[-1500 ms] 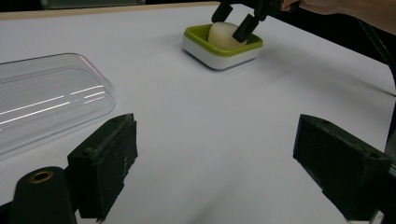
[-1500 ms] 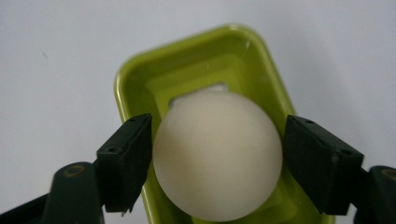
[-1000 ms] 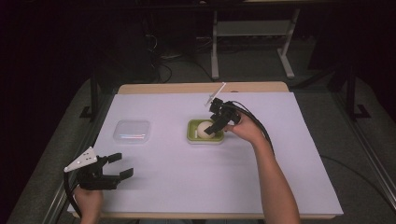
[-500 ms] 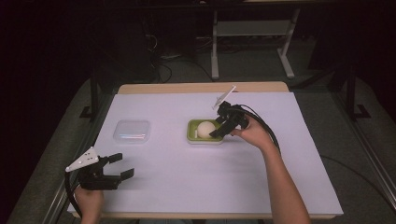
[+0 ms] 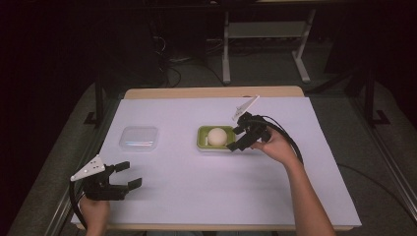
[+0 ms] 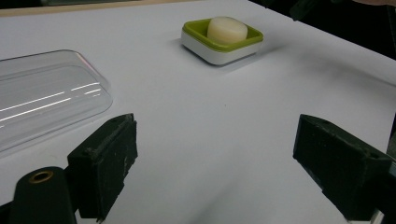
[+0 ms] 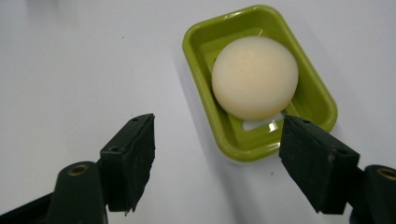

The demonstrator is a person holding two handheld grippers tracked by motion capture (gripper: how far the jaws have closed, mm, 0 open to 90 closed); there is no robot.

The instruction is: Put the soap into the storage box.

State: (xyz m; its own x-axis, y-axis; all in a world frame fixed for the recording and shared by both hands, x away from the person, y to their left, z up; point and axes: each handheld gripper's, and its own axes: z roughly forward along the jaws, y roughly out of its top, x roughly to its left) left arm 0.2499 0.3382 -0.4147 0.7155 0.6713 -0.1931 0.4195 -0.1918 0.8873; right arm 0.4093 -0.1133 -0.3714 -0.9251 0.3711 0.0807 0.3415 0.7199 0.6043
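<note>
A round cream soap bar [image 5: 216,136] [image 7: 254,77] [image 6: 227,30] lies in a green soap dish [image 5: 202,141] [image 7: 201,43] [image 6: 194,29] near the middle of the white table. My right gripper [image 5: 239,139] [image 7: 217,168] is open just right of the dish, a little above the table, holding nothing. My left gripper [image 5: 129,175] [image 6: 212,172] is open and empty at the near left corner, far from the dish. A clear plastic lid [image 5: 139,137] [image 6: 42,95] lies flat on the left half of the table, beyond the left gripper.
A white sheet [image 5: 196,196] covers the tabletop, with a wooden strip [image 5: 211,92] along the far edge. Dark floor, cables and a metal stand [image 5: 265,39] lie beyond the table.
My right gripper has drawn back from over the dish to its right side, leaving the soap lying in the dish. The left gripper has hardly moved.
</note>
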